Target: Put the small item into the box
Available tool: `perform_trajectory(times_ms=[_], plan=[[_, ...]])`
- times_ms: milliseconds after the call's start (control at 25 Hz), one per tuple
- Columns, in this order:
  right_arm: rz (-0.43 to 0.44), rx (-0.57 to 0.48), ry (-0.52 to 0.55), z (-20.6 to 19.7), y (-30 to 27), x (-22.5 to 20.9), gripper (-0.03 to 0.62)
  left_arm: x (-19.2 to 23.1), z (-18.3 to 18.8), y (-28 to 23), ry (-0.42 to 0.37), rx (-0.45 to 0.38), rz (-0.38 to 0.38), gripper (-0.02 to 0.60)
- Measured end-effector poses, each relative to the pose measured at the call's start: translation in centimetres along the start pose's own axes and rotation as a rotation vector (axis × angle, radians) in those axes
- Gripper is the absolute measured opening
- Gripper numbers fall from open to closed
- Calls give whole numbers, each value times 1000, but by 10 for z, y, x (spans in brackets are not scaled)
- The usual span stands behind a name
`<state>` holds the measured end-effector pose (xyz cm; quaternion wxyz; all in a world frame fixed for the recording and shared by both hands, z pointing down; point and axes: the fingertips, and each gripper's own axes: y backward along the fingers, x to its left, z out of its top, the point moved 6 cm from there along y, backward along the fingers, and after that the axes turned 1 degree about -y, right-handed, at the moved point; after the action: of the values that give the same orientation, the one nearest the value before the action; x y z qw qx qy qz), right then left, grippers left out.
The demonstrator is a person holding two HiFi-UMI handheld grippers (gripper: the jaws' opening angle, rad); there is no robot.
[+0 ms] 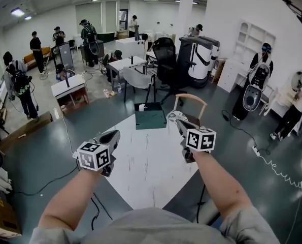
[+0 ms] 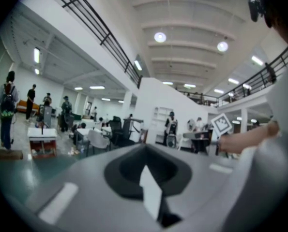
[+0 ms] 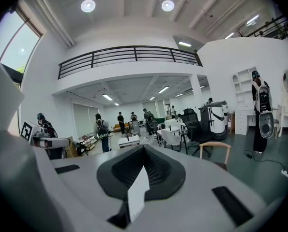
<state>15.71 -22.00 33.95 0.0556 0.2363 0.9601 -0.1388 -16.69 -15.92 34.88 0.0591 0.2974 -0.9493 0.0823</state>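
Left gripper (image 1: 111, 136) and right gripper (image 1: 177, 120): jaws closed, empty. Advise opening one squarely over item (image 1: 142, 107) by box (image 1: 151, 119).

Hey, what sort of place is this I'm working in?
Probably a big open lab or workshop hall: several people wearing gear stand among scattered white tables, and a railed balcony overlooks the green floor.
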Motion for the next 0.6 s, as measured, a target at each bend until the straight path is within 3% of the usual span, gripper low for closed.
perform_trajectory(times_ms=[360,600], plan=[[-12,-12,-15,-21,18,34,5,4,-1,39,-20,-35,-40,5],[8,-24,35,-25,34,46,5,-4,-13,51,-19,-41,-45,5]])
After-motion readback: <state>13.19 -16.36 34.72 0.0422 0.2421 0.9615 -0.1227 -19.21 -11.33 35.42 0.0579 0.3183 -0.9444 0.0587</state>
